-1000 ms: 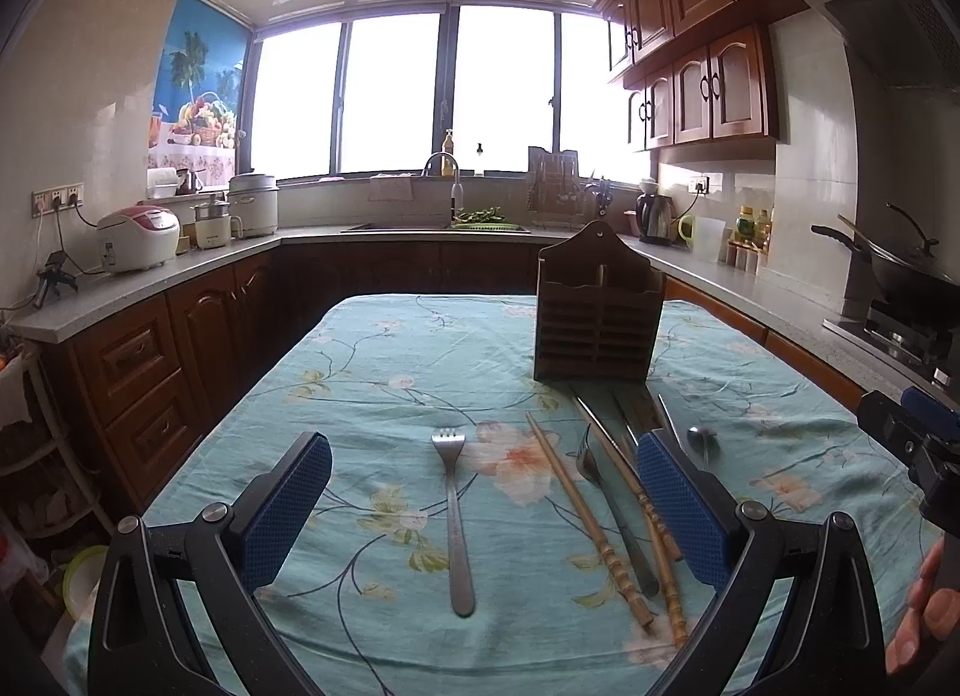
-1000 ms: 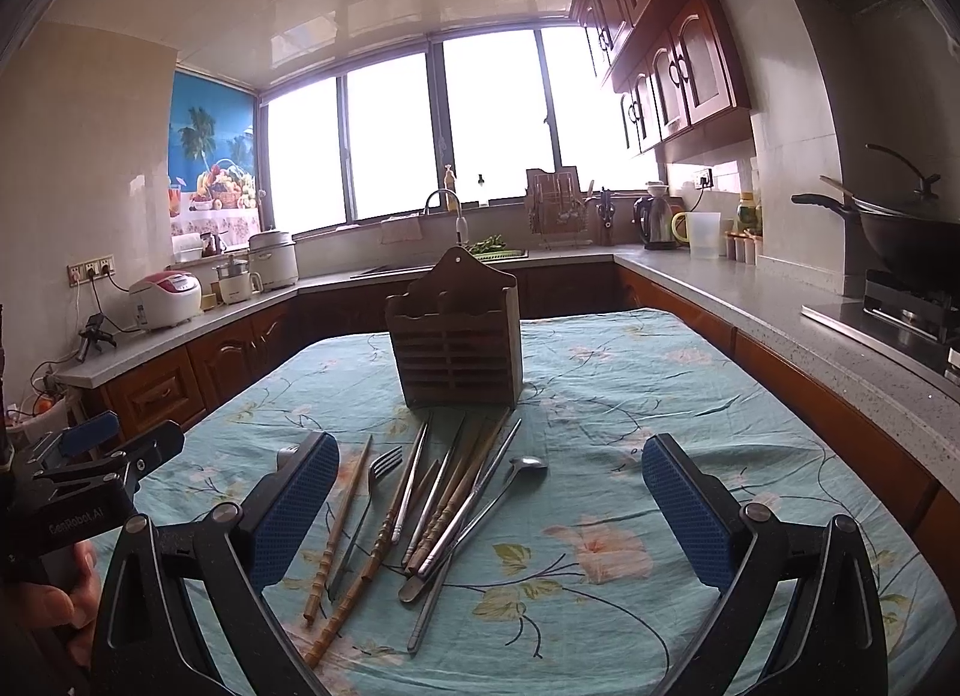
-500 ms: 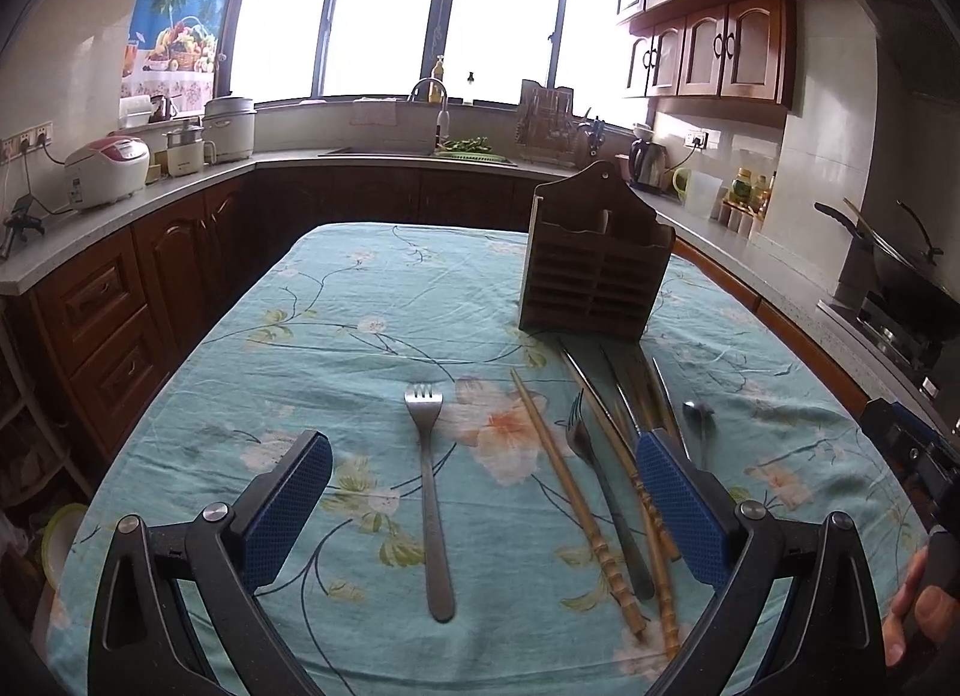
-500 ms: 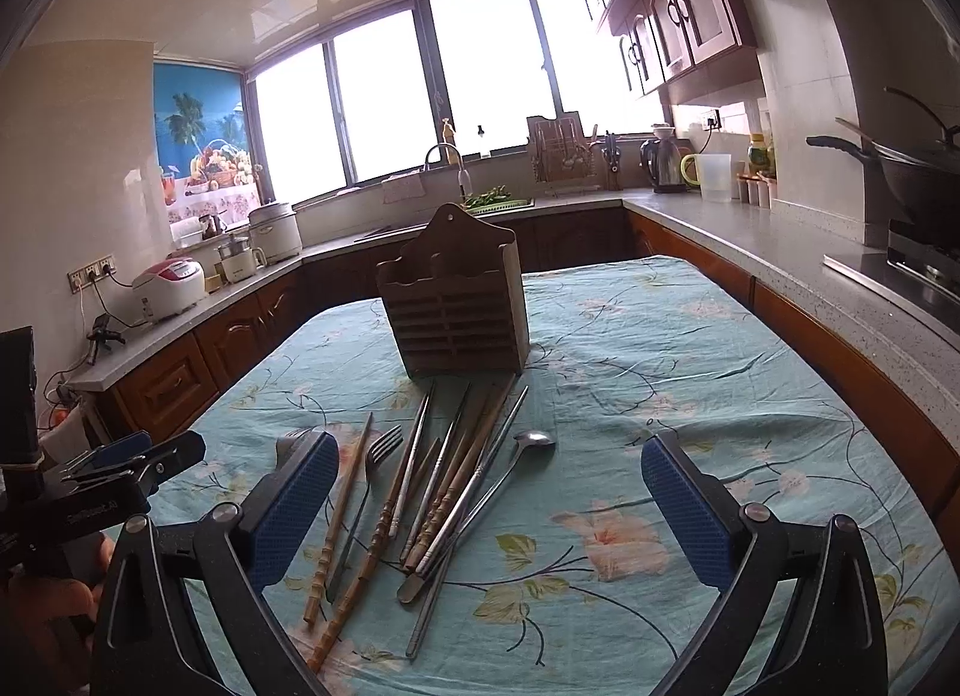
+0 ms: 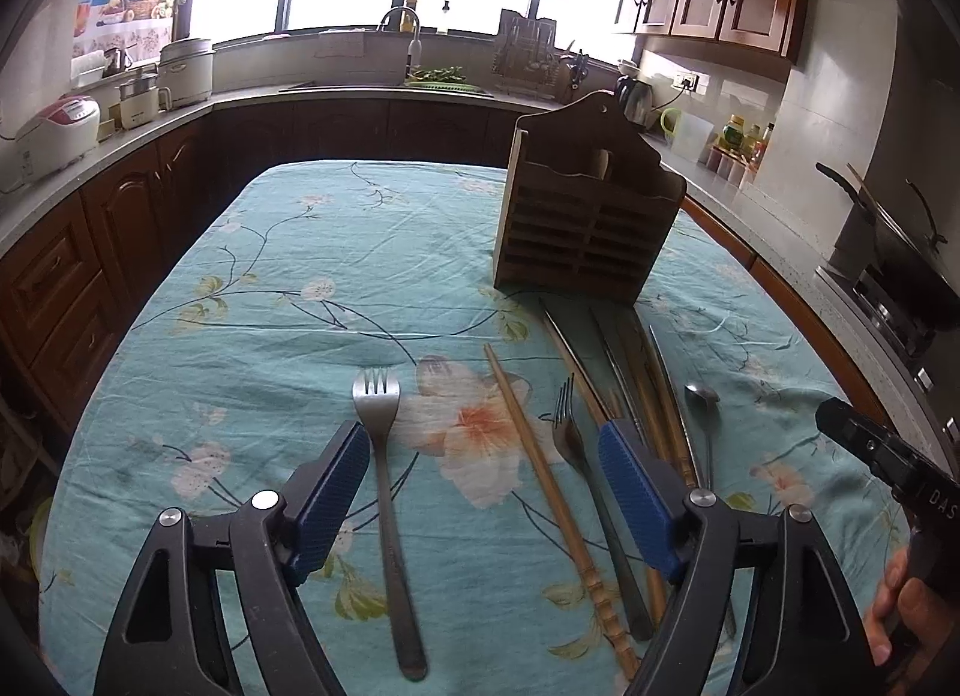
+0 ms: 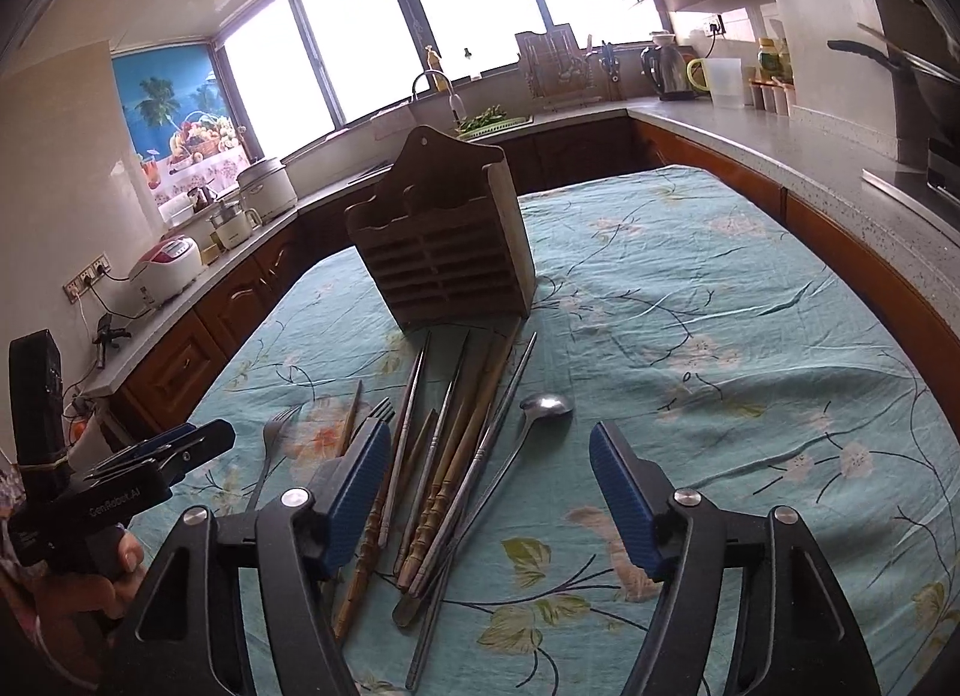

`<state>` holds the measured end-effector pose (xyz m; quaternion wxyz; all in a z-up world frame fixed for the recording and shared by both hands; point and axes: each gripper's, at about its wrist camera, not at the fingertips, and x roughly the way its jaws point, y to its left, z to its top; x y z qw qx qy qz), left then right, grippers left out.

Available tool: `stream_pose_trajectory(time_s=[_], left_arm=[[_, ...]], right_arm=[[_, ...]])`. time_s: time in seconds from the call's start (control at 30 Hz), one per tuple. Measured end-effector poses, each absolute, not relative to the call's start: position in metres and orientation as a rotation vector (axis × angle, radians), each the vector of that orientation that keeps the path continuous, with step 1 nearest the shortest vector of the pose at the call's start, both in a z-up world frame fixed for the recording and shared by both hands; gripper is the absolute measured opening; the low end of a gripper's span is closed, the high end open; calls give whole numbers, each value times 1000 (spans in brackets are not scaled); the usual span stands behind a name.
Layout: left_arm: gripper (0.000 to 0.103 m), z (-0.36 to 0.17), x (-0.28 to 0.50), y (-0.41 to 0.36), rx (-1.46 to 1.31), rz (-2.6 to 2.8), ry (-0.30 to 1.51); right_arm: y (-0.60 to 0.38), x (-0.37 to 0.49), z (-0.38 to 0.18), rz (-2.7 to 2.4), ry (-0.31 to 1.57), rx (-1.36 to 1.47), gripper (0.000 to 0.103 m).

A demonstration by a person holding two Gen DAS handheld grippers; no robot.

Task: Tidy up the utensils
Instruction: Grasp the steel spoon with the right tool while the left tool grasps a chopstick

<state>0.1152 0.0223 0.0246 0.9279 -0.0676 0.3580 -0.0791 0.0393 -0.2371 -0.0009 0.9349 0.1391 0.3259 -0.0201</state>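
In the left wrist view a lone steel fork (image 5: 384, 516) lies on the floral tablecloth (image 5: 270, 336), just right of my left gripper's (image 5: 486, 486) left pad. A wooden chopstick (image 5: 540, 474), a second fork (image 5: 576, 444) and a spoon (image 5: 702, 396) lie further right. The left jaws are closing above the cloth, and nothing is pressed between the pads. My right gripper (image 6: 489, 492) hovers over a pile of chopsticks (image 6: 444, 468) and the spoon (image 6: 543, 405). Its jaws are closing too, without touching anything. The wooden utensil holder (image 6: 444, 252) stands upright behind the pile.
Counters with dark wood cabinets ring the table. A rice cooker (image 5: 60, 132) sits on the left counter, and a wok on a stove (image 5: 894, 252) is on the right. A hand (image 5: 900, 606) holds the right gripper at the frame's edge.
Both cameras have tipped down and moved closer to the utensils, and the holder looks larger. The pads of both grippers have come nearer together.
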Motion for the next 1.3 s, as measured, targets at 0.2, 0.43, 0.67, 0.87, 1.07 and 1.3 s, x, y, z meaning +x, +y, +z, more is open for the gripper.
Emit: stream_pose_trajectory(time_s=[0.2, 0.43, 0.67, 0.87, 1.07, 1.3], left_arm=[[67, 20, 146, 11, -129, -222, 793], [61, 6, 184, -13, -59, -250, 849], [52, -17, 222, -30, -3, -277, 923], [26, -36, 246, -45, 47, -299, 976], [4, -40, 248, -52, 74, -324, 971], [1, -12, 227, -34, 10, -340, 876]], right_arm=[[-242, 65, -17, -44, 761, 319, 48], [-249, 89, -41, -47, 860, 366, 38], [-257, 111, -64, -47, 936, 408, 26], [-257, 123, -64, -51, 950, 374, 9], [-258, 119, -59, -29, 922, 373, 5], [-256, 102, -28, -21, 833, 355, 2]])
